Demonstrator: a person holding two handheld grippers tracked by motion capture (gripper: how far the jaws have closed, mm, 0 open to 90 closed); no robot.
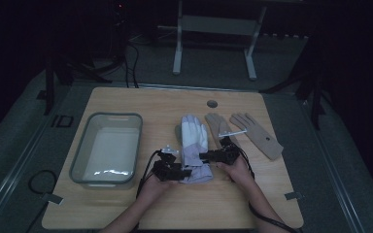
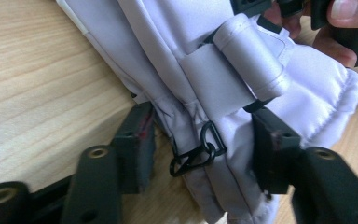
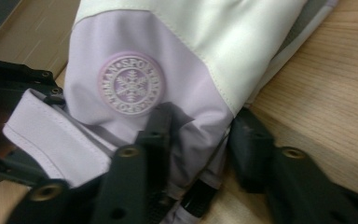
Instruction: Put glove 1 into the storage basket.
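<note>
On the light wooden table (image 1: 126,204), a padded white-and-lilac ski glove (image 1: 194,138) is laid lengthwise near the centre, fingers pointed away, cuff towards the person. The cuff is straddled by the left gripper (image 2: 200,154) and right gripper (image 3: 200,154); contact cannot be told.

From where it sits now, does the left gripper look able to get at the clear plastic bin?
Probably yes. The left gripper is at the cuff of the lavender ski glove, and only bare table lies between it and the clear plastic bin beside it.
</note>
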